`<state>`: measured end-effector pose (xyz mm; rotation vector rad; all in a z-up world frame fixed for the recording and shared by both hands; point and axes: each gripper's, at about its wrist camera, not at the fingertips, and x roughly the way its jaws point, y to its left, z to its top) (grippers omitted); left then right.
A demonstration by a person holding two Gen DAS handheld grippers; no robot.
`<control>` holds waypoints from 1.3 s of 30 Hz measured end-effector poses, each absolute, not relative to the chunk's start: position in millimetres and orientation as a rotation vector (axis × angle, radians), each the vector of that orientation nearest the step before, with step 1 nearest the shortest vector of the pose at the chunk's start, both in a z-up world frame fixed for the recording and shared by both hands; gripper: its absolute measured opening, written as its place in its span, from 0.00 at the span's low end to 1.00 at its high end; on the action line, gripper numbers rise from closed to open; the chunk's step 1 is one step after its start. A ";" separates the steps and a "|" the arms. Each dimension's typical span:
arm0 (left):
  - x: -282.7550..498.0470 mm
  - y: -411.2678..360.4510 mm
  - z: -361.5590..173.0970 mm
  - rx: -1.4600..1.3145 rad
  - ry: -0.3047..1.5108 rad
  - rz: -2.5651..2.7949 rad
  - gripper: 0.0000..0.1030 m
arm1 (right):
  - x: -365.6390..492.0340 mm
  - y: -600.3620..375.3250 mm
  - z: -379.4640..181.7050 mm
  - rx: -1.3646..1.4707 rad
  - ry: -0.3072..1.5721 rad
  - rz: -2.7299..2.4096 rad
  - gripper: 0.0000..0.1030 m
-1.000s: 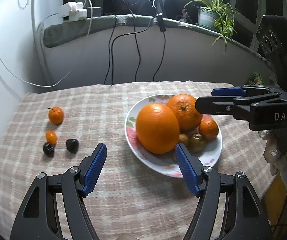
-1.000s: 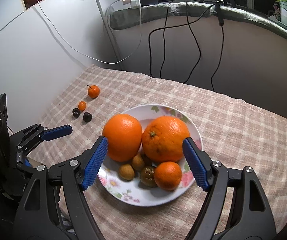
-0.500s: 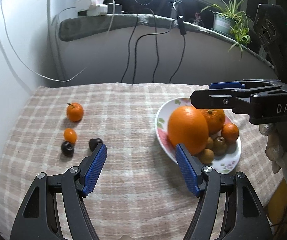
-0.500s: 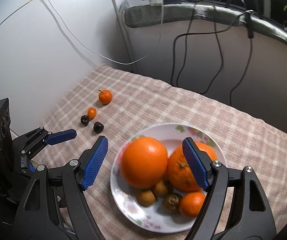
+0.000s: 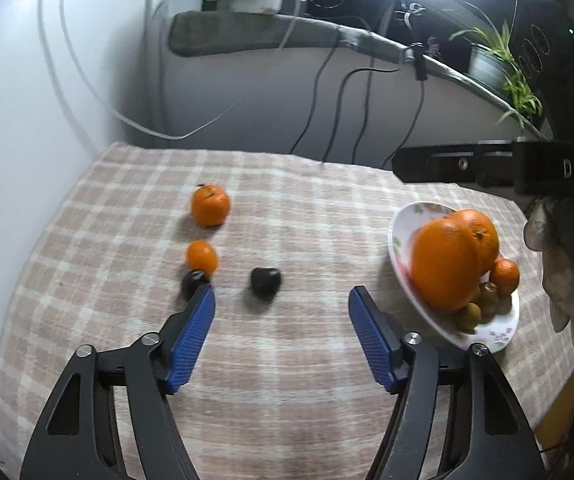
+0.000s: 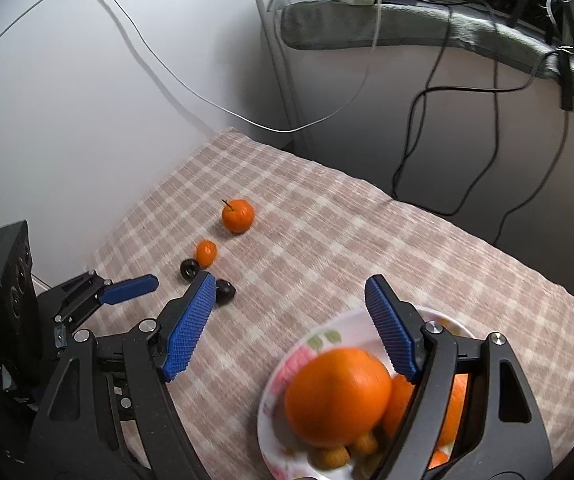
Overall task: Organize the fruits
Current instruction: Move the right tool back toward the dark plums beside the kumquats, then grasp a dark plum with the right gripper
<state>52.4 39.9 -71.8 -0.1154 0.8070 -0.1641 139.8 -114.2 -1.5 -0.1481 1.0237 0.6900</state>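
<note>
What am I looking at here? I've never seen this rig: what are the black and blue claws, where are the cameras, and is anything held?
No robot: a person carries a hand-held two-finger gripper in each hand, with a fisheye camera looking along its fingers. One picture is from the left gripper, the other from the right gripper. Both are open and empty; the left's jaws have just been closing slightly. On the checked cloth lie two small oranges and two dark fruits. The plate holds big oranges and small fruits.
</note>
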 end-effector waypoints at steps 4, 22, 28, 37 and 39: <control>56.3 54.9 -79.2 -0.150 0.827 -0.153 0.58 | 152.5 -97.8 -8.1 -0.127 1.059 0.722 0.77; 83.3 95.5 -106.0 -0.244 0.898 -0.139 0.35 | 156.9 -35.8 -55.9 -0.207 1.214 0.853 0.62; 87.4 91.9 -112.1 -0.235 0.920 -0.145 0.34 | 156.7 -27.0 -73.5 -0.218 1.289 0.861 0.49; 90.9 88.5 -114.0 -0.209 0.926 -0.146 0.33 | 156.9 -20.2 -91.7 -0.209 1.365 0.862 0.39; 92.5 86.7 -114.6 -0.201 0.926 -0.146 0.33 | 156.0 -19.7 -93.1 -0.211 1.371 0.861 0.38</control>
